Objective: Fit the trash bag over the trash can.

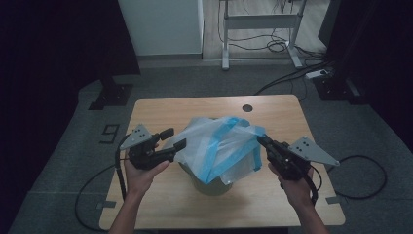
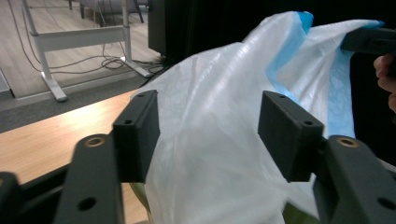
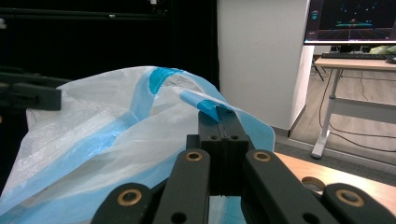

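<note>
Work in hand: a thin plastic bin liner [image 1: 219, 146], translucent white with blue bands, is being spread over a small greenish bin [image 1: 214, 186] that stands near the middle of the wooden table [image 1: 272, 109].
Where the liner is: draped over the bin and bunched above it, hiding the rim; its right edge is lifted off to the side, the rest sags toward the left.
Right gripper [image 1: 265, 143]: clenched on the liner's blue-banded edge; in the right gripper view [image 3: 223, 122] the jaws stand pressed together with the blue strip [image 3: 205, 106] pinched at their tips.
Left gripper [image 1: 174, 138]: released; in the left gripper view [image 2: 212, 135] the jaws stand well apart, with the film bulging between them but neither pad pressing on it.
Weight: judged very light; the lifted film hangs from one pinch without strain.
Stiffness: soft and limp, creasing and ballooning freely, so it keeps no shape of its own.
Surface: glossy film, likely slippery between hard pads, so a shallow pinch could slide off.
Fragility: thin; a sharp tug against the right-hand grip could stretch or tear it.
Best hold: the blue-banded edge, which looks the thicker part, taken on the left side opposite the right gripper's pinch, so the mouth can be drawn open over the bin.
</note>
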Demonstrator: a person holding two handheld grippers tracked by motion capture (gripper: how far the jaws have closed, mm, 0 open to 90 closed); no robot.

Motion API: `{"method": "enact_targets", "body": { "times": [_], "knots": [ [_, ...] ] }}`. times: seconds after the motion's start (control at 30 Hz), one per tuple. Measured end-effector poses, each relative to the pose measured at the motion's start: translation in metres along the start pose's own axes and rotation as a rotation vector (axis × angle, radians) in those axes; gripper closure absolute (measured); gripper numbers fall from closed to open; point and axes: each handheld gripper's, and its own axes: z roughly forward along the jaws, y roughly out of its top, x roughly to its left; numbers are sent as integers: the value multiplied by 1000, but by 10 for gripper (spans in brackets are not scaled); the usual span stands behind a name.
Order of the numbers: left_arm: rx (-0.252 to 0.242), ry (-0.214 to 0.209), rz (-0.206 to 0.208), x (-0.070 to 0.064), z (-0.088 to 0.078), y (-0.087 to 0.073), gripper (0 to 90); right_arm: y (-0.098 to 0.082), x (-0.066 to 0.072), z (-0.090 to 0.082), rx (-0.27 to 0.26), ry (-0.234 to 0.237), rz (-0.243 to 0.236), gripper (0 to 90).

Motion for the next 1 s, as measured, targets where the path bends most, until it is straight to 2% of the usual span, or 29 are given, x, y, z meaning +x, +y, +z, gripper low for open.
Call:
{"method": "enact_targets", "body": {
  "times": [0.13, 0.2, 0.27, 0.3, 0.33, 0.47, 0.57, 0.63, 0.67, 0.7, 0.73, 0.77, 0.8, 0.83, 0.9, 1.0],
  "knots": [
    [6, -20, -3, 4, 7, 6, 369, 0, 0, 1, 0, 2, 0, 892],
    [11, -31, -1, 4, 11, 9, 398, 1, 0, 1, 1, 3, 1, 892],
    [14, -34, 8, 4, 14, 11, 469, 0, 0, 2, 2, 6, 2, 891],
    [17, -39, 20, 3, 17, 12, 469, 0, 1, 3, 3, 7, 1, 892],
    [13, -36, 28, 3, 18, 12, 592, 0, 1, 4, 3, 9, -1, 891],
    [12, -47, 36, 2, 22, 12, 794, -1, 2, 4, 4, 11, 0, 892],
    [-3, -24, 52, 2, 22, 12, 896, -1, 1, 4, 5, 8, 1, 892],
    [-30, 3, 57, 3, 20, 12, 899, -2, 0, 3, 7, 4, 4, 891],
    [-30, 3, 57, 3, 20, 12, 900, -3, -1, 2, 7, 2, 6, 892],
    [-66, 35, 49, 7, 17, 11, 900, -4, -1, 1, 9, 0, 7, 892],
    [-66, 35, 49, 7, 17, 11, 900, -6, -3, 0, 11, -3, 10, 891],
    [-97, 66, 35, 11, 14, 10, 900, -7, -4, -1, 15, -7, 12, 892],
    [-97, 66, 35, 11, 14, 10, 900, -7, -4, -1, 15, -7, 12, 892],
    [-124, 89, 14, 16, 11, 8, 900, -10, -7, -2, 21, -14, 15, 892],
    [-151, 101, -7, 20, 7, 5, 900, -11, -9, -2, 26, -22, 17, 891],
    [-176, 117, -16, 21, 3, 2, 900, -11, -13, -2, 33, -38, 18, 892]
  ]
}}
